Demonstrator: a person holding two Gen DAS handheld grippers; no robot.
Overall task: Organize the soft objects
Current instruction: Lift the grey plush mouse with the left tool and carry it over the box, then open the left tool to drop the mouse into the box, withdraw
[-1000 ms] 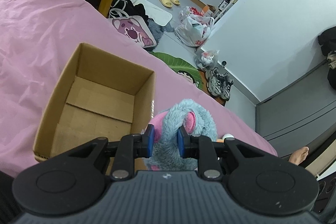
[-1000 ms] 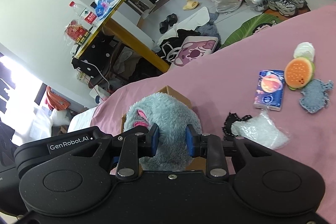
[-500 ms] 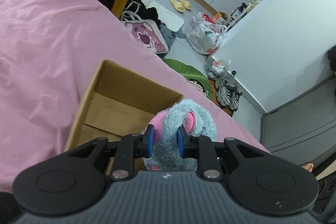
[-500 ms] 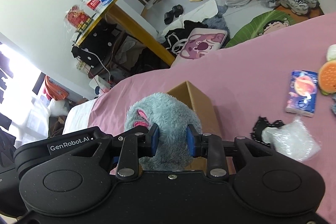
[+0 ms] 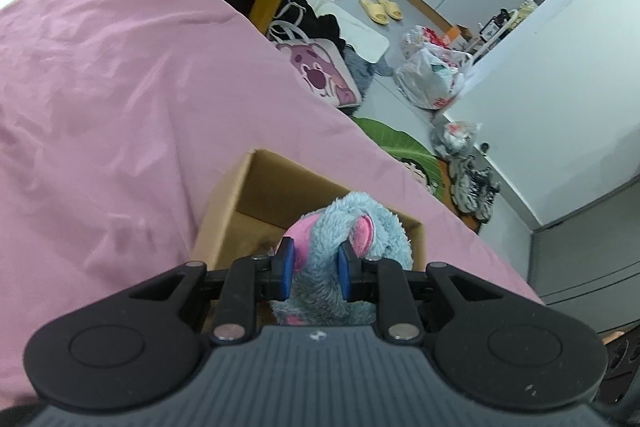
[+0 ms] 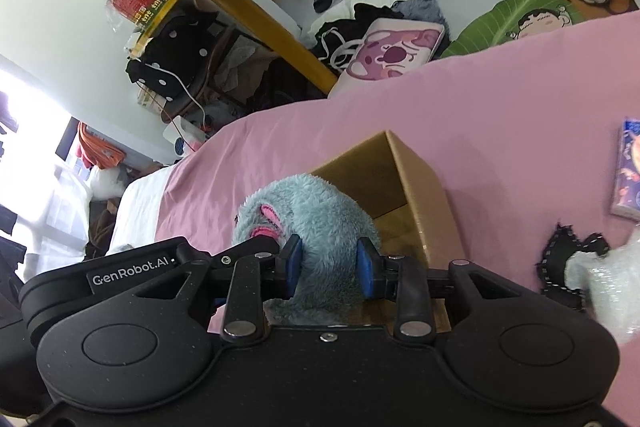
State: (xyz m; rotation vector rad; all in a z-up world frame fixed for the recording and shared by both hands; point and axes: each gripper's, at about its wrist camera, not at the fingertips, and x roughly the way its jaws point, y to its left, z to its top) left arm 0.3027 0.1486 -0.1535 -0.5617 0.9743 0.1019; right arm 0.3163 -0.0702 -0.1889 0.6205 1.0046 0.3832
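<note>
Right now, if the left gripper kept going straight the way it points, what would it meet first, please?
The left gripper is shut on the blue plush toy. Beyond the toy lies the open cardboard box, so probably its inside or far wall, though depth is unclear.

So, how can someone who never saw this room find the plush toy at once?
Look at the pink bedsheet and find the open cardboard box on it. Over the box, both claws grip the plush toy. It is the only fluffy blue-grey thing there, with pink patches.
</note>
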